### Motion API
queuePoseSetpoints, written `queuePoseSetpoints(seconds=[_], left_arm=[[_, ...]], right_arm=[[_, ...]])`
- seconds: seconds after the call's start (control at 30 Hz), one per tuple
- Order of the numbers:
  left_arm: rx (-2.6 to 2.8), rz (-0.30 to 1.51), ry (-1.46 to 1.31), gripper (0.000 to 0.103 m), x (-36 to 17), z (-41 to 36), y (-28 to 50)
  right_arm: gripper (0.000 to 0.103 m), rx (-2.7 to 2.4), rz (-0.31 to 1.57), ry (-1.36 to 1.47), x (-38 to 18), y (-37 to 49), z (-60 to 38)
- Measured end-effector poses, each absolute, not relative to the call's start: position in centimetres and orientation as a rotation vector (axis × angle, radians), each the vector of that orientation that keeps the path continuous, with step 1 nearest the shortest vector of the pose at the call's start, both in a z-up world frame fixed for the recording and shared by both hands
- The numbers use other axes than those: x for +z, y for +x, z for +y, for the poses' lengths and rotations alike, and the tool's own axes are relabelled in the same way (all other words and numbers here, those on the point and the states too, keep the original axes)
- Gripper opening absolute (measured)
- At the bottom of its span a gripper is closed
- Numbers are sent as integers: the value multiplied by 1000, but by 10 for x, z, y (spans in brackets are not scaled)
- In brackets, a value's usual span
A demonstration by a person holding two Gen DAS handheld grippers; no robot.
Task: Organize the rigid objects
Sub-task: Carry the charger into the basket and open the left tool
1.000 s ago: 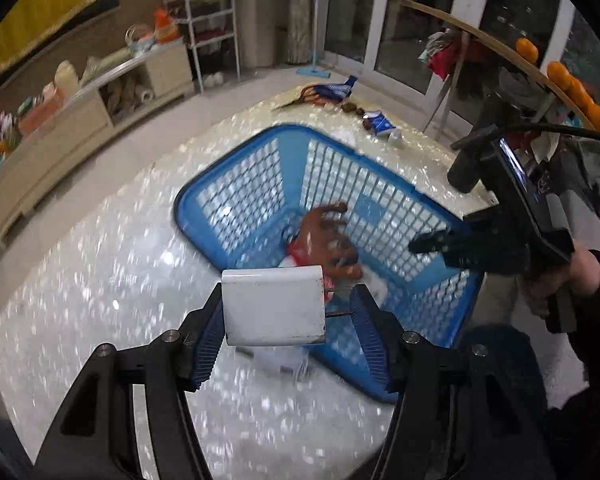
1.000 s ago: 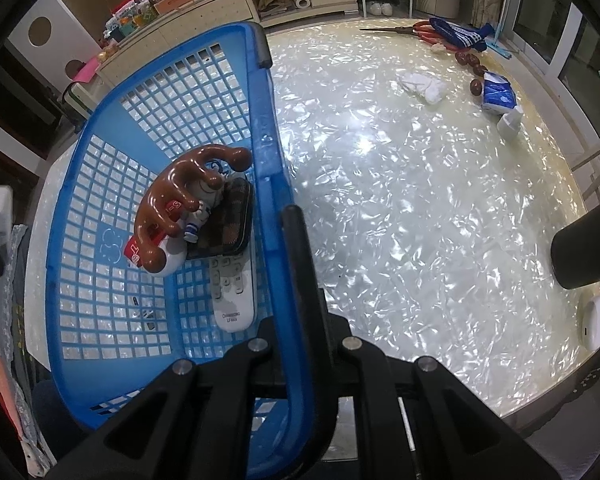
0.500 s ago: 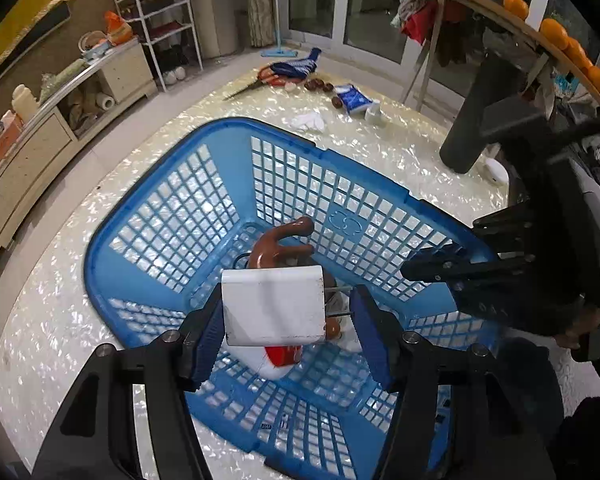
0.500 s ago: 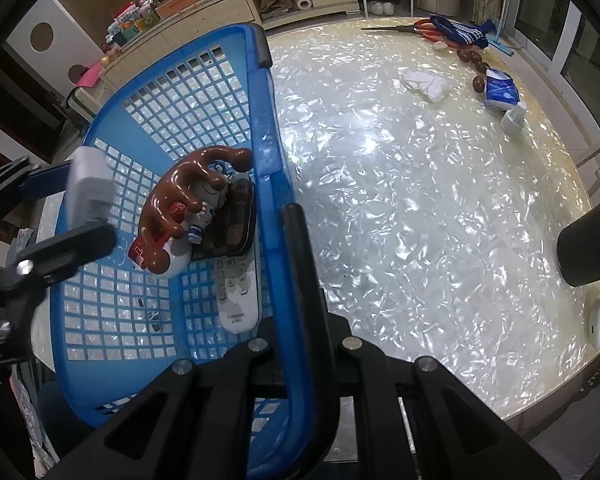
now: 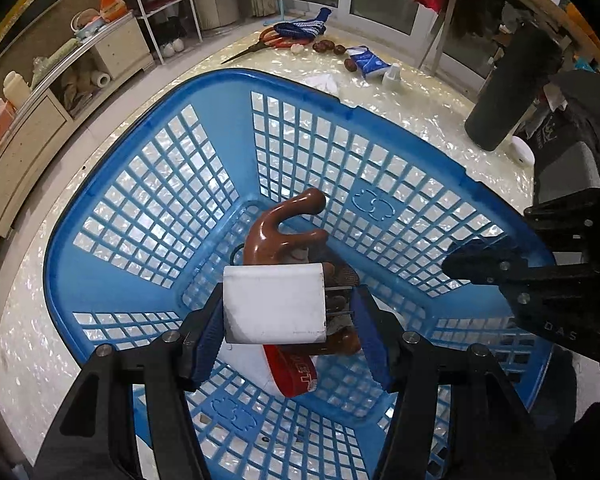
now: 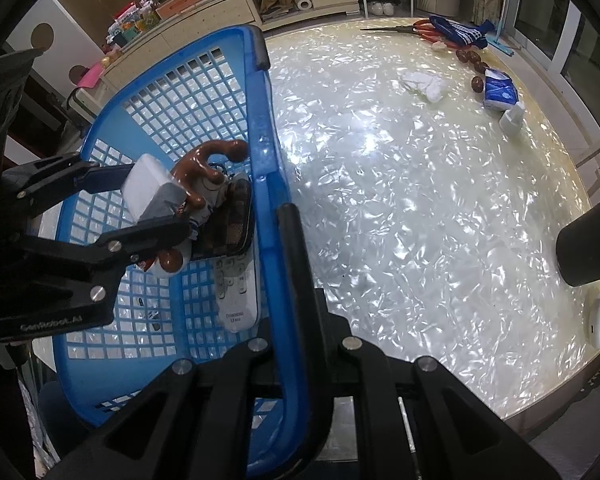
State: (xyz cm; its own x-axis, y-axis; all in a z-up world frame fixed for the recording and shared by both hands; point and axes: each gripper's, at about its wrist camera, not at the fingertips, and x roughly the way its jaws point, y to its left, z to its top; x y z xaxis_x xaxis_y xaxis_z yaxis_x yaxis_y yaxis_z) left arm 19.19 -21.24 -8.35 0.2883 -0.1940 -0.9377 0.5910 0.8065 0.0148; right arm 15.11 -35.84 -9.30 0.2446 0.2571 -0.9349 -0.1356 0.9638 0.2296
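Right wrist view reads "GenRobot.AI" on my left gripper [image 6: 156, 204], which has come down over the blue basket [image 5: 236, 92] since a second ago, grasping the white charger [image 5: 274, 304] between its pads. My right gripper [image 6: 286, 216] stays clenched on the basket rim at 3 o'clock.

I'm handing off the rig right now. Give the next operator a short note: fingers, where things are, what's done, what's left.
Left gripper: fingers shut on the white charger, hanging over the blue basket.
Right gripper: shut on the basket's rim, steadying it.
Done: brown wooden massager, remote control and a dark checkered case lie in the basket.
Left: release the charger. Scissors, white bottle and tissue pack remain on the table.
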Motion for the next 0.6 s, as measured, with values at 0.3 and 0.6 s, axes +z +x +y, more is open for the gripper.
queuePoseSetpoints(seconds=[0.3, 0.6], left_arm=[[-548, 1179, 409, 65, -84, -212, 192], [-522, 1181, 430, 82, -88, -212, 195]], right_arm=[[7, 268, 1309, 93, -98, 152, -356], [7, 270, 1310, 92, -99, 152, -356]])
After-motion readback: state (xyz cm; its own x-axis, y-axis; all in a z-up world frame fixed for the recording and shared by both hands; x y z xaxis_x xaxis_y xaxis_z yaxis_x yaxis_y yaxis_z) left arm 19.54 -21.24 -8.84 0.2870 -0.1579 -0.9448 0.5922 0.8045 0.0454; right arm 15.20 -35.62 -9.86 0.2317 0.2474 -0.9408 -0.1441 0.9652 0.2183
